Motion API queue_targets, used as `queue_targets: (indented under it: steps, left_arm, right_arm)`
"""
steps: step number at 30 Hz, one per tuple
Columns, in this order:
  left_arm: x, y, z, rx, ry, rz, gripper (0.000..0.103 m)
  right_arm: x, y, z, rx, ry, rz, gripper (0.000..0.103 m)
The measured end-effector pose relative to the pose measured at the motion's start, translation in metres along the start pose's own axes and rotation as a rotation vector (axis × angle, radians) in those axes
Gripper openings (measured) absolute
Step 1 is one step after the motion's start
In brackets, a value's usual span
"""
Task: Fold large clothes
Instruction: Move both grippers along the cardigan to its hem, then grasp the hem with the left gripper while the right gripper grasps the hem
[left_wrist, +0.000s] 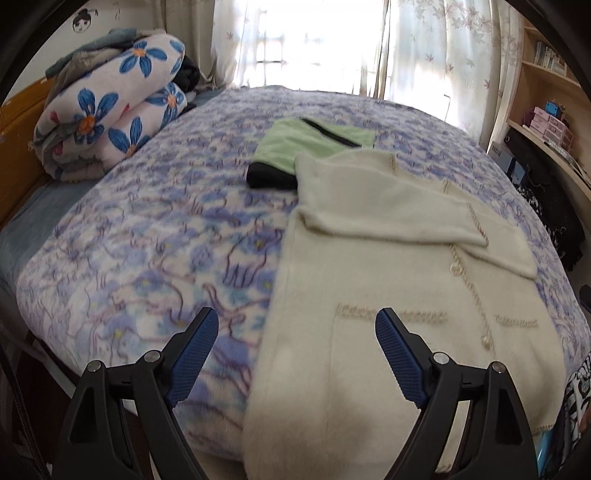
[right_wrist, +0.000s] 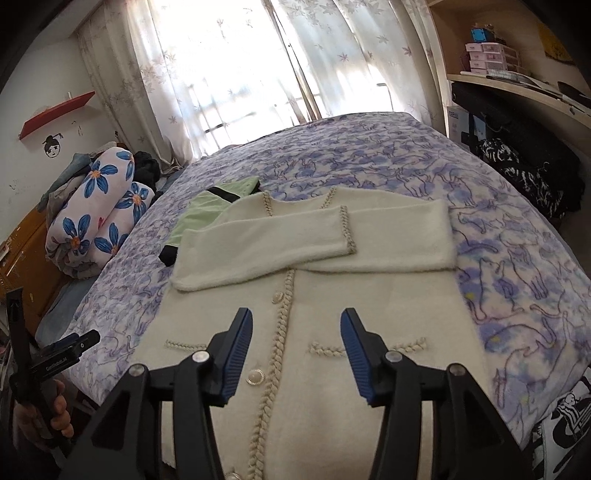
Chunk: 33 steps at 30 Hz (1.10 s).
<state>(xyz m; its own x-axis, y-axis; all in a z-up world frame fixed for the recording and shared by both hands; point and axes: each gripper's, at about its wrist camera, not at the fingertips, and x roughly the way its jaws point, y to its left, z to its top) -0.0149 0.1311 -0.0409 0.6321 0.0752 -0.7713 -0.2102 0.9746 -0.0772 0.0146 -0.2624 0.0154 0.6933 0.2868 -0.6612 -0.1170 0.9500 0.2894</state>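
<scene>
Cream cardigan (right_wrist: 295, 314) is lying flat on the bed (right_wrist: 498, 258), sleeves crossed over the chest, hem nearest. Left gripper (left_wrist: 295, 332) and right gripper (right_wrist: 295, 332) are both hovering spread, holding nothing. Risk: lifting the hem is prob. dragging the loose sleeves (right_wrist: 266, 236) out of fold, esp. w/ uneven pull.

Home bedroom. Bed (right_wrist: 406, 155) with purple floral cover fills the middle; rolled flower-print quilt (left_wrist: 110, 118) at far left against a wooden headboard (left_wrist: 18, 147). Sheer leaf-print curtains (right_wrist: 221, 66) over a bright window at far end. Wooden shelves (right_wrist: 517, 85) on right with small pink drawer boxes (right_wrist: 487, 59); cartoon face sticker (right_wrist: 51, 147) on left wall.
</scene>
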Motion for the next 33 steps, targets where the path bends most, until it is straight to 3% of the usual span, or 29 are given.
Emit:
queue_targets:
  steps: [4,12,18,26,33]
  left_arm:
    - [0.021,0.02,-0.025,-0.042,0.084,-0.029,0.086]
    - [0.064,0.055,-0.071,-0.119,0.249,-0.209,0.086]
    - [0.066,0.049,-0.086,-0.045,0.235,-0.232,0.086]
    - [0.063,0.043,-0.099,0.016,0.286,-0.27,0.086]
    - [0.077,0.047,-0.104,0.001,0.321,-0.322,0.088]
  right_arm:
    - [-0.003,-0.019,-0.019,-0.009,0.034,-0.038,0.05]
    - [0.001,-0.068,-0.055,0.021,0.14,-0.104,0.05]
    - [-0.005,-0.105,-0.077,0.049,0.205,-0.158,0.05]
    - [-0.012,-0.145,-0.108,0.087,0.311,-0.207,0.05]
    - [-0.002,-0.161,-0.124,0.144,0.336,-0.096,0.051]
